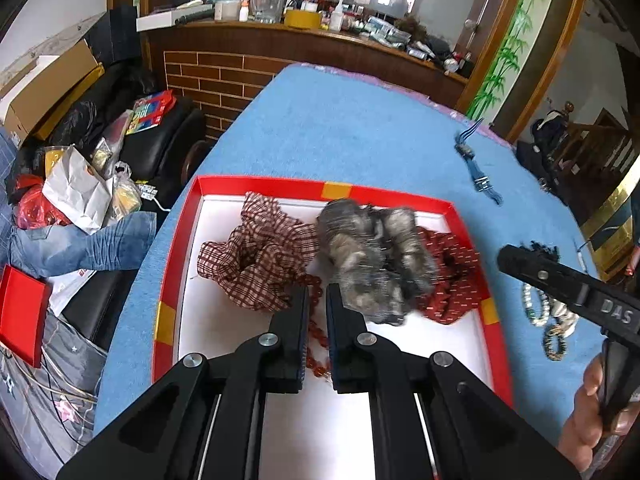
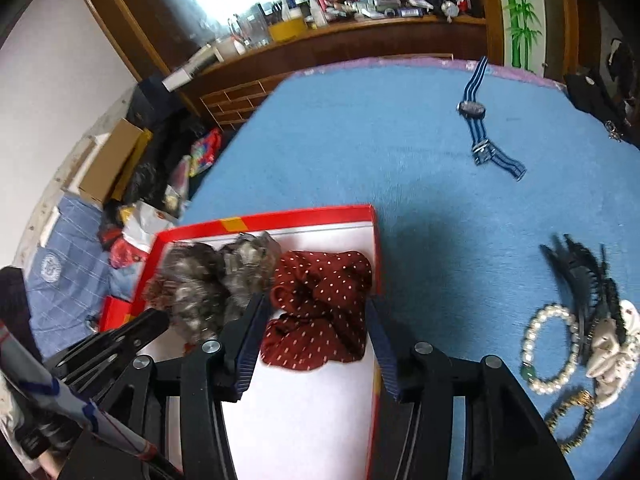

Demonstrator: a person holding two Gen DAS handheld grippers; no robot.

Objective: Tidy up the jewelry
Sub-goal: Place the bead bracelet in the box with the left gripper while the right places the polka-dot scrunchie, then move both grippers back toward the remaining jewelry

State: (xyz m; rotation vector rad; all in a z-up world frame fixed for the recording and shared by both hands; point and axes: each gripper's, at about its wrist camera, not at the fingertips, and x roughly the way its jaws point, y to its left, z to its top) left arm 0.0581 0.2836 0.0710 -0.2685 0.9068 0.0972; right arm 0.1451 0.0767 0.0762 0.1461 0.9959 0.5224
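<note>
We see a red box (image 1: 176, 248) with a white floor and yellow tape patches on its rim, standing on the blue-covered desk (image 1: 340, 128) near its left edge. Three fabric scrunchies lie across the far half of the box: a checked scrunchie (image 1: 260, 256) in dark red and cream on the left, a grey furry scrunchie (image 1: 368, 256) in the middle, and a dark red dotted scrunchie (image 2: 320, 304) with small pale spots against the box's right wall. A string of amber-red beads (image 1: 316, 344) trails over the white floor from under the checked one toward the near side.

Our left hand-held gripper (image 1: 318, 300) sits low over the box, its jaws nearly closed with only a narrow slot between them; the bead string runs through that slot, but we cannot tell whether it is pinched. Our right hand-held gripper (image 2: 316, 320) is spread wide, one finger on each side of the dotted scrunchie, gripping nothing. In the left view its side reads "DAS".

On the bare cloth toward the far right edge lies a blue striped watch (image 2: 480, 124). Near the right edge we see a pearl bracelet (image 2: 552, 350) with one green bead, a dark gold-flecked bracelet (image 2: 572, 420), a cream scrunchie (image 2: 612, 356) and a black hair claw (image 2: 580, 272), clustered close together.
</note>
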